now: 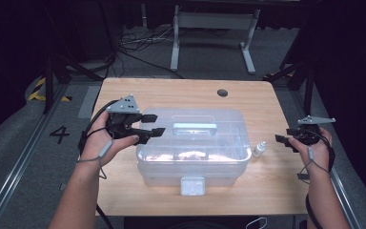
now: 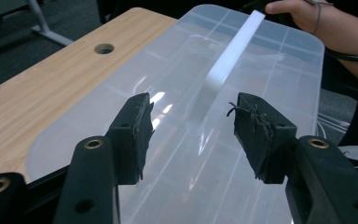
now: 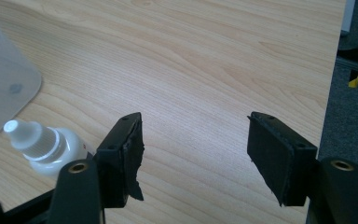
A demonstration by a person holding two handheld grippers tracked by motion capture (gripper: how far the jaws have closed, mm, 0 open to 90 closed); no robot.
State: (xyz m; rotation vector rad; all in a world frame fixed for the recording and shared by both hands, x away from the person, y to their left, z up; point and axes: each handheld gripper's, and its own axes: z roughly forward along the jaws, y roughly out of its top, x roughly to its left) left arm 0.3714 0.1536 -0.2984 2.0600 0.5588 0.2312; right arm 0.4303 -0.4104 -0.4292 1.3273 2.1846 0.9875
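The wooden surface (image 1: pixel 124 93) carries a clear lidded box (image 1: pixel 190 143) at its middle. The left tool (image 1: pixel 147 132) hovers over the box's left end, released and empty. The right tool (image 1: pixel 282 141) hangs released beside a small white bottle (image 1: pixel 259 149) just right of the box.

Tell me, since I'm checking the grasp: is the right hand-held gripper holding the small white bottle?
No, the right hand-held gripper is open over bare wood, with the small white bottle lying outside its left jaw.

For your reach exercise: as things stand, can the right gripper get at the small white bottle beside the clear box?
Probably yes. The right gripper is open, and bare table lies between it and the bottle, which stands just clear of the box.
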